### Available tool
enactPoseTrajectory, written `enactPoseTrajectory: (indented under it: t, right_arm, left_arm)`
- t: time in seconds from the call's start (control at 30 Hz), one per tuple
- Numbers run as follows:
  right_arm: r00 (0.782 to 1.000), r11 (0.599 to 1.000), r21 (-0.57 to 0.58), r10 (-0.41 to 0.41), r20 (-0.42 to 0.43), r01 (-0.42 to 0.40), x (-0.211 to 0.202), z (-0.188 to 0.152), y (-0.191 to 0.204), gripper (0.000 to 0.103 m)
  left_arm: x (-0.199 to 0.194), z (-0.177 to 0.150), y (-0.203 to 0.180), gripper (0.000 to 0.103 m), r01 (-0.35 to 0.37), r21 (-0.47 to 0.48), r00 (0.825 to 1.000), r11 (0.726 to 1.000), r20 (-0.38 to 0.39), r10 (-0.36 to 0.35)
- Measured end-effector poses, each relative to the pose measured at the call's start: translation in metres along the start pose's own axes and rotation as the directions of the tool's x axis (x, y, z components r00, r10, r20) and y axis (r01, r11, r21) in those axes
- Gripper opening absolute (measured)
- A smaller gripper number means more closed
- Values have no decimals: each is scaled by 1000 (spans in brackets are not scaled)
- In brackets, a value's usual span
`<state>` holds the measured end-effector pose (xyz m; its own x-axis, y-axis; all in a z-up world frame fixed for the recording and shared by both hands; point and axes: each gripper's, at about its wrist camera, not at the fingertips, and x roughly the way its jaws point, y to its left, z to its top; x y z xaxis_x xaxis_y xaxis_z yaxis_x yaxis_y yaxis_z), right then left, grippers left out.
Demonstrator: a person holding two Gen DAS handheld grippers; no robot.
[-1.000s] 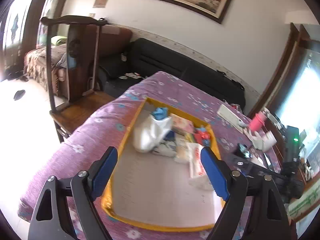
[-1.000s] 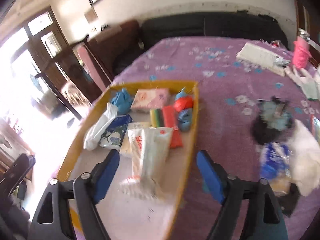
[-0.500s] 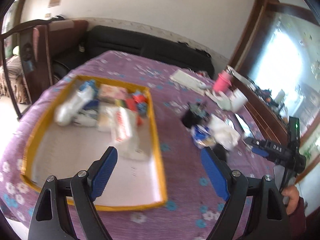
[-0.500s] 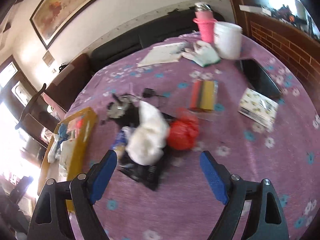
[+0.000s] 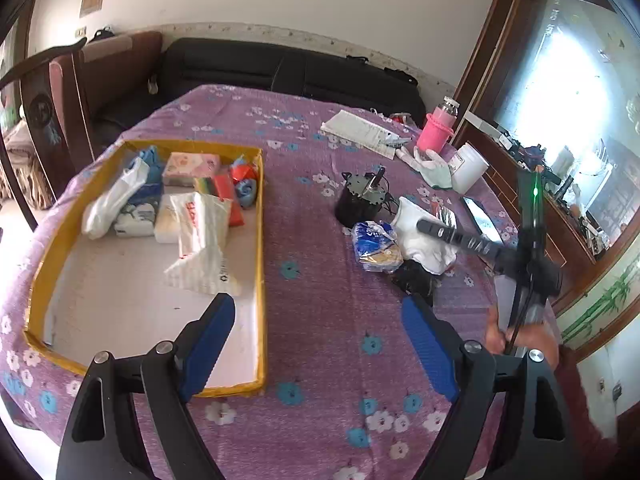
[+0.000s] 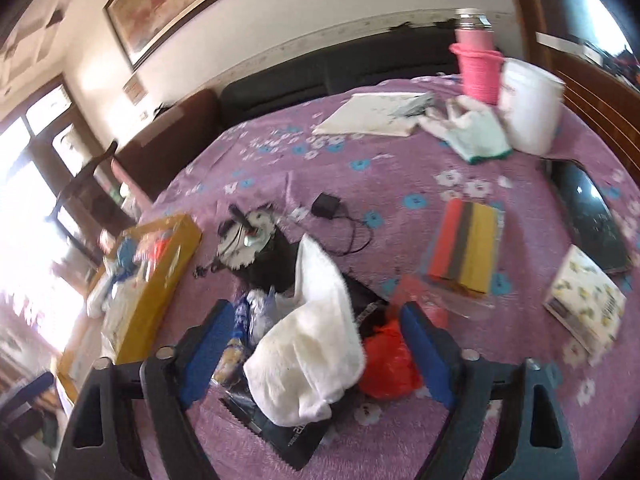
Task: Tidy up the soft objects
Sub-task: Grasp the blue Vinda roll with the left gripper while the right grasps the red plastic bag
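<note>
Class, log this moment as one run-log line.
right gripper: open, over white cloth | left gripper: open, empty | tray: partly filled

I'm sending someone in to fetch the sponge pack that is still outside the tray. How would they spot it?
On the purple flowered tablecloth, look right of the pile with the white cloth. The clear-wrapped pack of sponges lies flat, apart from the pile. Its orange, grey and yellow stripes set it apart.

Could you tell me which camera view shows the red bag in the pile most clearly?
The right wrist view: the red bag lies in plain sight between the open fingers of the right gripper, beside the white cloth. In the left wrist view the cloth is seen, but the red bag is hidden.
</note>
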<state>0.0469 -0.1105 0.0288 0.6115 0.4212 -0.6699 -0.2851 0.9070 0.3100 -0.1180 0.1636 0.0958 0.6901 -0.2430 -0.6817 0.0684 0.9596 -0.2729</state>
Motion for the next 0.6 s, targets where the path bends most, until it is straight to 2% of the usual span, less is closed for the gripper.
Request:
enactPoseTrajectory:
  t: [0.03, 0.07, 0.17, 0.23, 0.3, 0.4, 0.5, 0.53, 0.6]
  right_arm:
    - [999, 1000, -1, 27, -21, -27, 1, -3, 0, 26]
    - [997, 998, 6, 67, -28, -67, -1, -7, -1, 23]
    - [986, 986, 3, 164, -15, -164, -19, -17, -9, 23]
    - [973, 973, 20, 232, 1, -232, -30, -23, -21, 24]
    - [964, 961, 76, 263, 25, -264, -39, -30, -40, 24]
    - [973, 958, 174, 222, 65, -230, -45, -32, -68, 24]
    - [975, 943, 250, 203, 88, -219, -47, -31, -85, 25]
    - [977, 942, 263, 190, 93, -208, -47, -31, -89, 28]
    - [981, 946, 267, 165, 98, -186, -49, -32, -90, 35]
  left_arm:
    - [5, 3, -2, 85, 9, -10, 1000, 1000, -10, -9]
    - [11, 6, -4, 85, 23, -22, 999, 999, -22, -24]
    - [32, 16, -12, 85, 53, -41, 997, 998, -50, -55]
    - [50, 24, -20, 85, 45, -32, 997, 998, -65, -47]
    - [72, 31, -30, 85, 33, -12, 995, 999, -91, -34]
    - [107, 43, -43, 85, 30, 14, 990, 999, -140, -27]
    - [143, 52, -55, 84, 1, 77, 985, 997, -170, 12]
    - [154, 53, -57, 82, 3, 93, 983, 996, -185, 14]
    - [174, 52, -59, 71, 18, 105, 973, 994, -229, 7]
